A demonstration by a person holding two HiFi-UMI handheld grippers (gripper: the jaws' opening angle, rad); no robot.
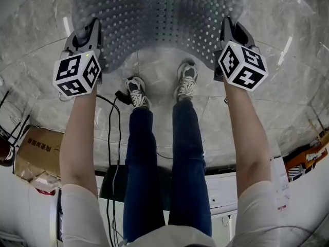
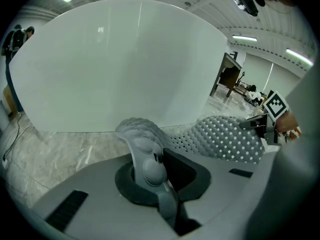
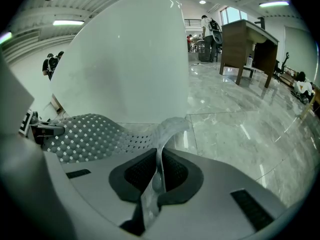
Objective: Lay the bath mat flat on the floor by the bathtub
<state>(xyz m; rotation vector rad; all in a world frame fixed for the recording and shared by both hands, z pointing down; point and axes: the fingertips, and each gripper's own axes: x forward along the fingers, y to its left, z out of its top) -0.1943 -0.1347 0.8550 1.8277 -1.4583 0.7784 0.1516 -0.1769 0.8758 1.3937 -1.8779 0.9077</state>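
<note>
you have the bath mat [image 1: 159, 19] pinched at its two near corners. the left gripper [image 1: 94, 32] is closed tight on a fold of the dimpled rubber at one corner, and the right gripper [image 1: 229, 29] is clamped on the thin edge at the other. the mat hangs stretched between them over the marble floor [image 1: 154, 68], just ahead of your shoes [image 1: 136, 90], with the white bathtub [image 2: 115, 64] wall close behind it (the middle sags away from you, and i can't tell whether the far edge touches down). i judge this to be the lowering step, with the laying itself not yet done. next you need to bring both corners down evenly, keeping the near edge taut and parallel to the tub. part the jaws only once the corners rest on the floor.
</note>
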